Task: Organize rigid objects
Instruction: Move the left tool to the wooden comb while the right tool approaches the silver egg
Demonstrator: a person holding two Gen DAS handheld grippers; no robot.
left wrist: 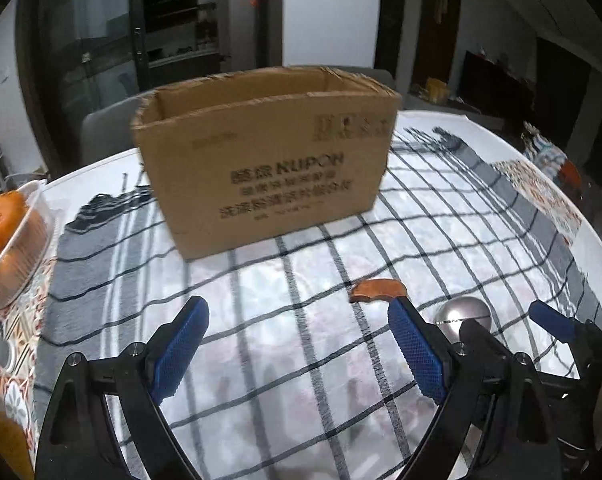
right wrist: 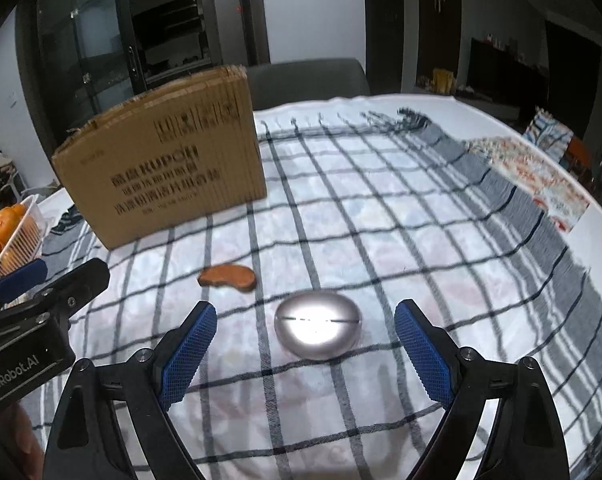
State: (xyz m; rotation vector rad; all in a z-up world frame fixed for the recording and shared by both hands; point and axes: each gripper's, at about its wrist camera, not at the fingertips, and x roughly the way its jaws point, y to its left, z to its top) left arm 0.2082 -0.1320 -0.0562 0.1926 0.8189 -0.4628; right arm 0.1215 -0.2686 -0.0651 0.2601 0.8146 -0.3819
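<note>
An open cardboard box (left wrist: 267, 160) stands on the checked cloth; it also shows in the right wrist view (right wrist: 165, 172). A shiny silver oval case (right wrist: 318, 330) lies on the cloth, just ahead of my open, empty right gripper (right wrist: 305, 320); it peeks out in the left wrist view (left wrist: 463, 314). A brown kidney-shaped piece (right wrist: 228, 277) lies left of and beyond the case, and shows near the right fingertip in the left wrist view (left wrist: 378, 290). My left gripper (left wrist: 299, 310) is open and empty above the cloth. The right gripper shows at the left view's right edge (left wrist: 553, 322).
A white basket of oranges (left wrist: 15, 240) sits at the table's left edge, also in the right wrist view (right wrist: 11, 236). A patterned mat (right wrist: 537, 176) lies at the far right. A grey chair (right wrist: 305, 80) stands behind the table.
</note>
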